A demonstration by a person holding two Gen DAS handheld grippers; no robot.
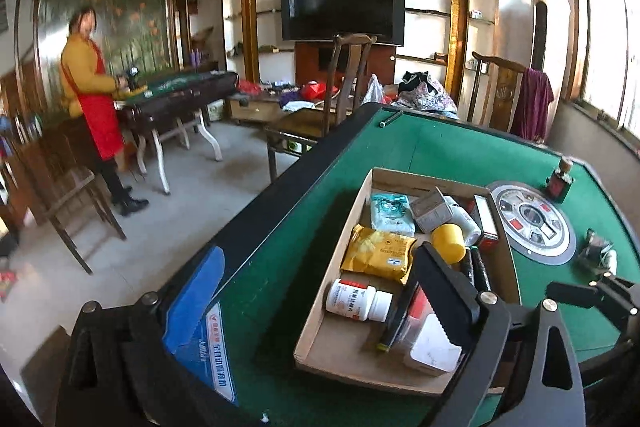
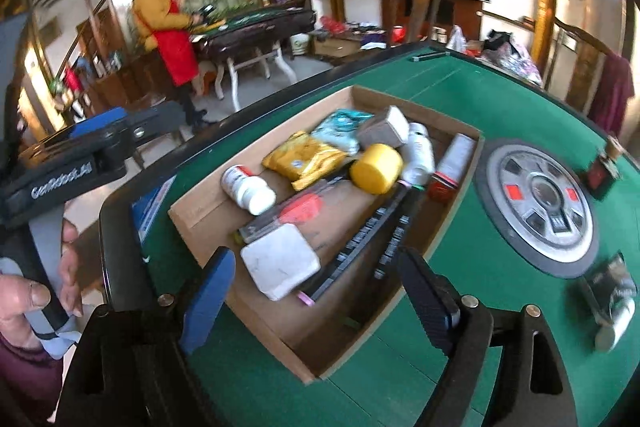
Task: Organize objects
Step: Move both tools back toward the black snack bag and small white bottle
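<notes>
Jaws on the left gripper [image 1: 304,303] are spread wide, nothing between them, with one finger by the table edge and the other over the cardboard box [image 1: 400,179]. That box sits on the green table [image 1: 440,147] and holds a white pill bottle [image 1: 358,299], a yellow packet [image 1: 378,253] and a yellow cup [image 1: 448,242].

Over on the right wrist view, the right gripper [image 2: 316,301] is open too, hanging empty over the box's near end, right above a white square case [image 2: 280,261]. Black pens [image 2: 360,251] lie beside the case.
</notes>
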